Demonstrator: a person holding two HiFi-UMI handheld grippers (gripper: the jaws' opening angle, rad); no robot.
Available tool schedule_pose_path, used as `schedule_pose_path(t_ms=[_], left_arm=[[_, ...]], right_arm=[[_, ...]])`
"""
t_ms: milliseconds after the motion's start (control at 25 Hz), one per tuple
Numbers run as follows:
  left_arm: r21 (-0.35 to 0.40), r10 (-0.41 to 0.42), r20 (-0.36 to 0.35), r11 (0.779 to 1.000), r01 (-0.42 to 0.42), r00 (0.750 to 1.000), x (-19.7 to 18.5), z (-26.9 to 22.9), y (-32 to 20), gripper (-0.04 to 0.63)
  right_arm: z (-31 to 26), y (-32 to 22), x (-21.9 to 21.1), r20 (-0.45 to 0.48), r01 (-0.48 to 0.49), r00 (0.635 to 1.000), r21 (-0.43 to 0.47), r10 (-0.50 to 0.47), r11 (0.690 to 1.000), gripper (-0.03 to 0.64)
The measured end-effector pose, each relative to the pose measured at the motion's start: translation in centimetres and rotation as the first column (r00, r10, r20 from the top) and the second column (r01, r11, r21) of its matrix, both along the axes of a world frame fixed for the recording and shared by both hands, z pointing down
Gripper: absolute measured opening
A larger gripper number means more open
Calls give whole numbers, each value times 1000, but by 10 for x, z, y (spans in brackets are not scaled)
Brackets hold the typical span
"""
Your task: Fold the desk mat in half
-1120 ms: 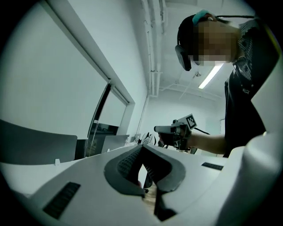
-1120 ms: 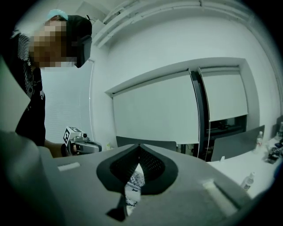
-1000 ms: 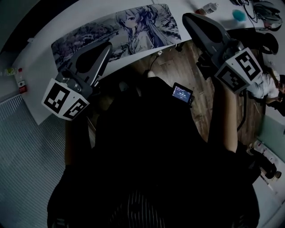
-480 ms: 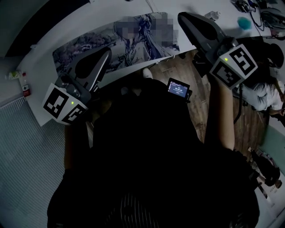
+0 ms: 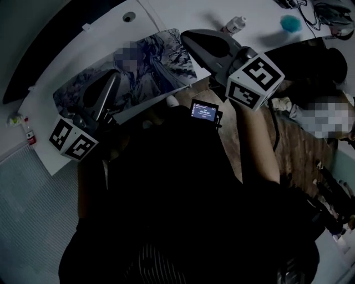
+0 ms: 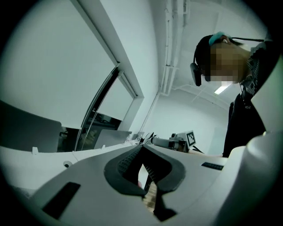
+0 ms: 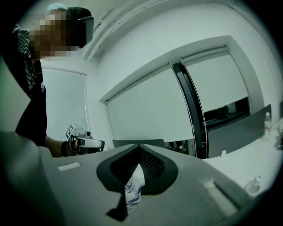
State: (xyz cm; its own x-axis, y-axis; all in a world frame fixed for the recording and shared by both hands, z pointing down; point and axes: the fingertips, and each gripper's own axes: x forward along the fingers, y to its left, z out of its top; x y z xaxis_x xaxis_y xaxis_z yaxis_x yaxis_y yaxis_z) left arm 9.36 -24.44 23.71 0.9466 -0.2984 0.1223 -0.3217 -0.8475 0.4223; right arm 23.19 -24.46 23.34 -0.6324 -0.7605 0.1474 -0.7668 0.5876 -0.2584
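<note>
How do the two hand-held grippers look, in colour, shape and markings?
Both the left gripper and the right gripper have smooth grey tapered shells. Their tongs are lined with dark ribbed pads. Each carries a white cube with black square markers at its rear. The person wears dark clothing.

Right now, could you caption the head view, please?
Left gripper and right gripper, both shut, hover over the unfolded mat.

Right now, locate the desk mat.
Head view, upper left: the desk mat lies flat at the near edge of the white desk, left of a small bottle.
</note>
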Motion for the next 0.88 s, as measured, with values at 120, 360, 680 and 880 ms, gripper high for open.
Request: schedule_pose_path(t_ms=[120,360,680,880], left_arm=[[-11,-12,11,1000,12,1000,24,4,-1,6],[-49,29,47,998,-27,998,35,29,4,6],[-45,92,98,995,-88,991,20,46,2,6],[-119,56,61,992,-49,997,3,60,-4,6]], right_arm=[[13,4,16,32,16,999,-26,-15,1000,5],[44,-4,36,35,10,999,-100,-7,995,5],[82,-20,46,-25,-90,996,-177,87,980,5],[130,-22,52,-27,-111,994,-271,107,956,5]])
